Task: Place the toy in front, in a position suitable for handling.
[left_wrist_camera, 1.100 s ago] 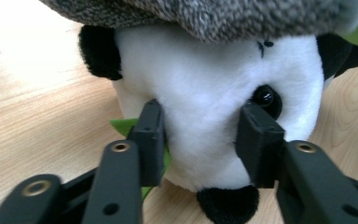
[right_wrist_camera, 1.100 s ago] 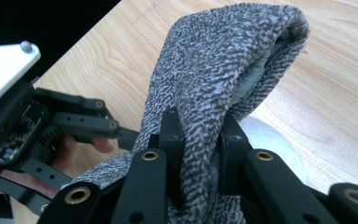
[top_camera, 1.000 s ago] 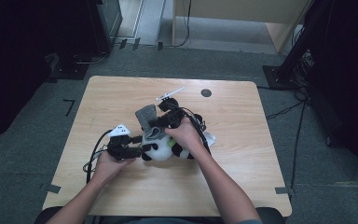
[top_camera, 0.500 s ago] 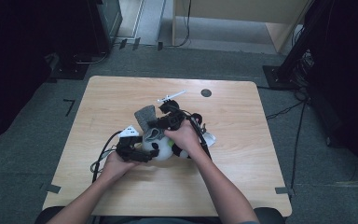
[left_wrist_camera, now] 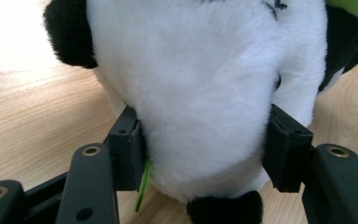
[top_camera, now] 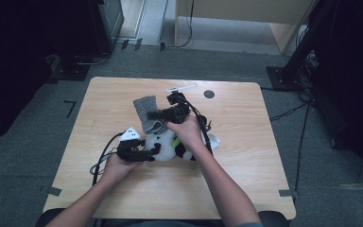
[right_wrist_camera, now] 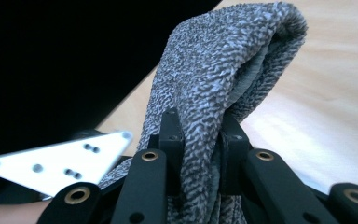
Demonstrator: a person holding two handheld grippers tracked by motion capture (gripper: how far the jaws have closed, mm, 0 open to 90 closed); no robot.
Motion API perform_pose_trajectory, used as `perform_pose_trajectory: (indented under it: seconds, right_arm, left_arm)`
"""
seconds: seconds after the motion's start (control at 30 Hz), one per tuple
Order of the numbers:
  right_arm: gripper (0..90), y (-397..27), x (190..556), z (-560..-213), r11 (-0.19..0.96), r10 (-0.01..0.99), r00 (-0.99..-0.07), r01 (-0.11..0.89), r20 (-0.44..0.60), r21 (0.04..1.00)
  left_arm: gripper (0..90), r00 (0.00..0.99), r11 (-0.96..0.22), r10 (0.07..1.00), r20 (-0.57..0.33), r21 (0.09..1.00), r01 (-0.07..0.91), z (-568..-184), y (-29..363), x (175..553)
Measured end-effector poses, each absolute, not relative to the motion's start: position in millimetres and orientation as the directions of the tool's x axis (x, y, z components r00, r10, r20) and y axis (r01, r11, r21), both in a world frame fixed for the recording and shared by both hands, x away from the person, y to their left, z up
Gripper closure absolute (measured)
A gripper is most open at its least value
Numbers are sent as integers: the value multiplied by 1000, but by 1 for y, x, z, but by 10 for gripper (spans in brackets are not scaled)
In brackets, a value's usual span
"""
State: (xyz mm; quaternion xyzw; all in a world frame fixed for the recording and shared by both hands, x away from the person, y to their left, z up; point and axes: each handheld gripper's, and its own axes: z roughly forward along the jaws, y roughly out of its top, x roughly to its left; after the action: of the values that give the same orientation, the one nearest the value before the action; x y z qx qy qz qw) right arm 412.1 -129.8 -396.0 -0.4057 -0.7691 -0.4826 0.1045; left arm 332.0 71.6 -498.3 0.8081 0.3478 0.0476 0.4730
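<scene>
The plush panda (top_camera: 170,144) lies mid-table, toward your near edge, your left gripper (left_wrist_camera: 205,154) having just closed on its head. Your right gripper (right_wrist_camera: 200,140) pinches the grey sock (right_wrist_camera: 223,79); pulling it over the panda is left.

wooden table (top_camera: 246,156); white strip (top_camera: 181,88) and dark round spot (top_camera: 209,93) near far edge

Sock (top_camera: 147,112) behind plush panda (top_camera: 166,144)
</scene>
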Motion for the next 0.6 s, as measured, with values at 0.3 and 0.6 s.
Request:
perform_pose_trajectory:
  seconds: [0.3, 0.6]
  right_arm:
    - [773, -147, 421, -410, 278, 665, -610, 738, 431, 615]
    - [782, -191, 417, -403, 326, 731, -585, 751, 351, 574]
  left_arm:
    - [426, 758, -327, 608, -236, 796, 509, -497, 71, 330]
    - [439, 756, -330, 613, -230, 795, 509, -496, 70, 329]
